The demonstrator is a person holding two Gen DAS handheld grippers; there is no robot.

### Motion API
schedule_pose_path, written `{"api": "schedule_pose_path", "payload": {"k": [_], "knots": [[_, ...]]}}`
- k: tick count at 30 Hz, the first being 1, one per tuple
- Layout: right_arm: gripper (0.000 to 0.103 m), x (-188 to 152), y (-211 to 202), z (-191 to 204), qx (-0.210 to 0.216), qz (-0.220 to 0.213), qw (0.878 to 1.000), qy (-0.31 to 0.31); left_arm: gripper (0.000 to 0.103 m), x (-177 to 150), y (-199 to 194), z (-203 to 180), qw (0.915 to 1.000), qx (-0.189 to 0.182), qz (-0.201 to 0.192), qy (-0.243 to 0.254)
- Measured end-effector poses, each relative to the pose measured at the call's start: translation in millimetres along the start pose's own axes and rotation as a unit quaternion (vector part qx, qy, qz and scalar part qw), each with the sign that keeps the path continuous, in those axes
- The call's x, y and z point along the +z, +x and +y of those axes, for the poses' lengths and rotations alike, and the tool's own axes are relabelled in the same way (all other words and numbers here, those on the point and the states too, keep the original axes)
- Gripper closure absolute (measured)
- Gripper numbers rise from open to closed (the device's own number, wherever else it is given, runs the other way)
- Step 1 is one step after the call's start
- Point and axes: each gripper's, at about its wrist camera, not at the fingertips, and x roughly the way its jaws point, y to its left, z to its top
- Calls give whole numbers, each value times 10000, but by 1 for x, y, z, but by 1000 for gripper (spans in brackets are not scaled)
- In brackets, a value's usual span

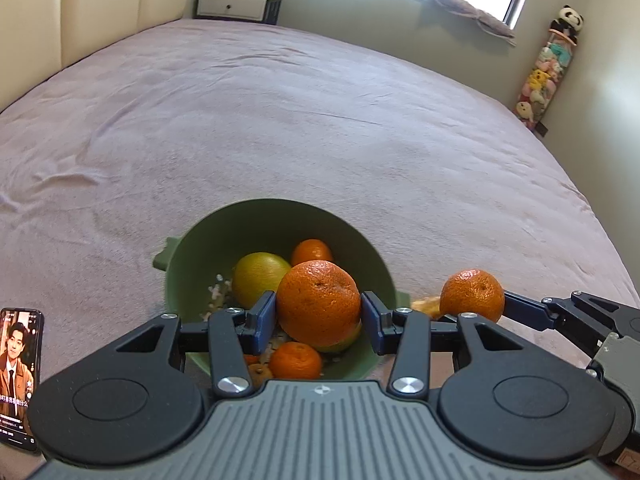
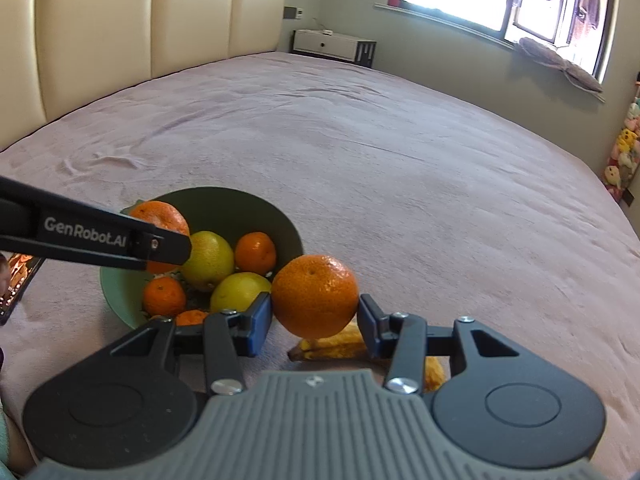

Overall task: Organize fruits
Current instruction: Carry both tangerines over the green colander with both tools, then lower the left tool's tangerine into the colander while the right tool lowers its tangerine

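Note:
A green bowl [image 1: 224,236] [image 2: 120,292] sits on the bed and holds several oranges and two yellow-green fruits [image 1: 258,276] [image 2: 210,256]. My left gripper [image 1: 319,318] is shut on a large orange [image 1: 318,304] [image 2: 160,216] and holds it over the bowl. My right gripper [image 2: 315,314] is shut on another orange [image 2: 315,294] [image 1: 472,294], held just right of the bowl and above a banana [image 2: 336,348] that lies on the bed.
A pink bedspread [image 1: 280,120] covers the wide bed. A phone [image 1: 18,376] with a lit screen lies at the left, near the bowl. A cream headboard [image 2: 140,20], a white cabinet [image 1: 236,6] and a window stand beyond the bed.

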Motion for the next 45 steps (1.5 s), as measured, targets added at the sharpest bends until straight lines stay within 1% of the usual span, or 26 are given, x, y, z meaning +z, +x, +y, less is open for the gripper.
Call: {"api": "schedule_pose_path", "payload": {"k": [5,9,13,17,18,20,23,28,30,33,38,45], "knots": [[59,4,10,8,265,-42,9995,-138,52,6,6,22,9994,76,55,-337],[59,7,20,13,498,-22,9986,-197,52,9,13,39,9980,60,149,-618],[59,7,34,19,722,82,9971,-216,52,8,21,45,9972,75,265,-690],[59,6,45,25,947,244,9949,-247,52,6,30,47,9964,-17,411,-737],[59,6,48,27,985,285,9944,-265,52,6,33,48,9962,6,440,-751],[59,5,53,28,1035,359,9936,-280,52,7,36,51,9956,175,455,-802],[59,5,59,28,1085,425,9929,-234,52,9,39,55,9957,364,442,-733],[59,5,68,29,1180,468,9918,-154,52,8,50,53,9959,405,597,-549],[59,5,71,29,1204,470,9915,-138,52,7,56,51,9954,501,678,-446],[59,5,74,30,1251,468,9910,-108,52,5,63,46,9943,756,737,-172],[59,4,79,32,1325,488,9899,-106,51,0,73,34,9909,1031,803,313],[59,2,82,36,1366,537,9890,-179,51,-1,76,33,9896,1099,837,405]]}}
